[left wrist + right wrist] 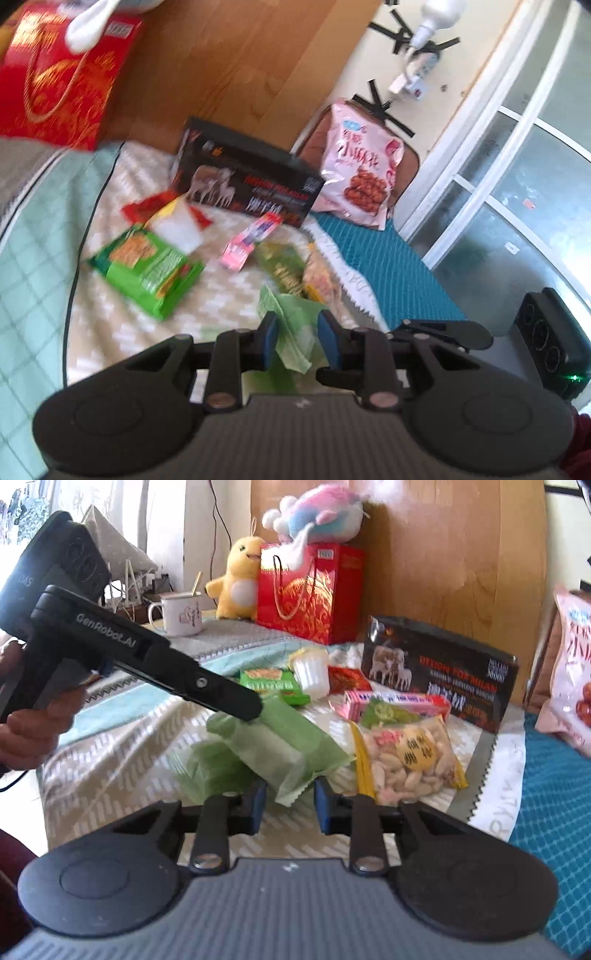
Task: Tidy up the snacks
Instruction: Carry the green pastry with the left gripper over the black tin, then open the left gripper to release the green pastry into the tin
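Snacks lie scattered on a patterned blanket (110, 760). A pale green wrapped packet (288, 746) is lifted off the blanket; my left gripper (255, 710) is shut on its upper end. In the left wrist view the packet (295, 332) hangs between the blue pads (269, 339). My right gripper (288, 805) is open, its pads either side of the packet's lower corner. Nearby lie a peanut bag (406, 760), a pink box (399, 703), a green packet (273, 685) and a black box (439, 675).
A red gift bag (310, 590), plush toys (240, 579) and a mug (183, 613) stand at the back by the wooden headboard. A pink snack bag (358, 181) leans on a brown cushion at the right. A teal cloth (554, 812) covers the right side.
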Tool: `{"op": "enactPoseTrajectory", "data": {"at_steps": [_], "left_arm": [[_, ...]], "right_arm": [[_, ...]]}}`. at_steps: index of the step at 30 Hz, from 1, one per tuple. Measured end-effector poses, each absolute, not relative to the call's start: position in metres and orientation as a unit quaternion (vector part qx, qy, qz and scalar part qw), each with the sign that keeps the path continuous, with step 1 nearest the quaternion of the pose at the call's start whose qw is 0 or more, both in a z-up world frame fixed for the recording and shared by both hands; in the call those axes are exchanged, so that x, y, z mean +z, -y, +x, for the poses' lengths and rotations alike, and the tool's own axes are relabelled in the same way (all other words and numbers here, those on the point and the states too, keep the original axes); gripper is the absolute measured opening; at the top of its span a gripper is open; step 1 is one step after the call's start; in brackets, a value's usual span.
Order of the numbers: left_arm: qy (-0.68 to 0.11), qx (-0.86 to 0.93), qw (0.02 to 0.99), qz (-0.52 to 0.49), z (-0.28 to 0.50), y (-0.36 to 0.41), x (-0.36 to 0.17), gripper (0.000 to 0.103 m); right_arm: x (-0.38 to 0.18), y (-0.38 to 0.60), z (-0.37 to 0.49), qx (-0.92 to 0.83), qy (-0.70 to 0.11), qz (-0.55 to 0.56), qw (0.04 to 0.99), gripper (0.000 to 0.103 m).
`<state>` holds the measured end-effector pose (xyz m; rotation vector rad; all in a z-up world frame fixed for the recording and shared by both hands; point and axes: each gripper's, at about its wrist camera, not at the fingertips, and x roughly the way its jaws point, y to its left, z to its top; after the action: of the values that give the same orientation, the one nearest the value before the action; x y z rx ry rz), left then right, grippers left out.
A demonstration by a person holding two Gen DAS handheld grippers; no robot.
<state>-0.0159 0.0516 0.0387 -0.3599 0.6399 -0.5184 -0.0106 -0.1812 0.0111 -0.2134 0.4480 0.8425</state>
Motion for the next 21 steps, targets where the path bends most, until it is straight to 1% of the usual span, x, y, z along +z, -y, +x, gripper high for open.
{"op": "enactPoseTrajectory", "data": {"at_steps": [3,8,14,18,19,20,21], "left_arm": [[-0.296,-0.263,0.903,-0.169,-0.005,-0.049,0.052,0.025],[-0.263,-0.273,0.912,-0.159,0.033,-0.042,0.083,0.025],[-0.224,-0.266,0.928,-0.131,0.096,-0.028,0.113,0.025],[-0.224,-0.245,0.934,-0.135,0.146,-0.024,0.116,0.027],[-0.227,-0.235,0.935,-0.135,0.158,-0.022,0.113,0.031],[-0.233,-0.225,0.937,-0.133,0.168,-0.020,0.110,0.040],[-0.244,-0.209,0.938,-0.130,0.179,-0.016,0.104,0.045]], "right_arm": [[0.021,0.186,-0.002,0.388,-0.202,-0.086,0.895,0.030],[0.043,0.192,0.028,0.360,-0.171,-0.059,0.915,0.030],[0.068,0.188,0.092,0.319,-0.139,-0.051,0.936,0.030],[0.075,0.182,0.146,0.303,-0.150,-0.040,0.940,0.031],[0.074,0.182,0.157,0.297,-0.152,-0.040,0.942,0.033],[0.073,0.182,0.170,0.289,-0.155,-0.037,0.944,0.033],[0.072,0.183,0.179,0.281,-0.159,-0.033,0.946,0.035]]}}
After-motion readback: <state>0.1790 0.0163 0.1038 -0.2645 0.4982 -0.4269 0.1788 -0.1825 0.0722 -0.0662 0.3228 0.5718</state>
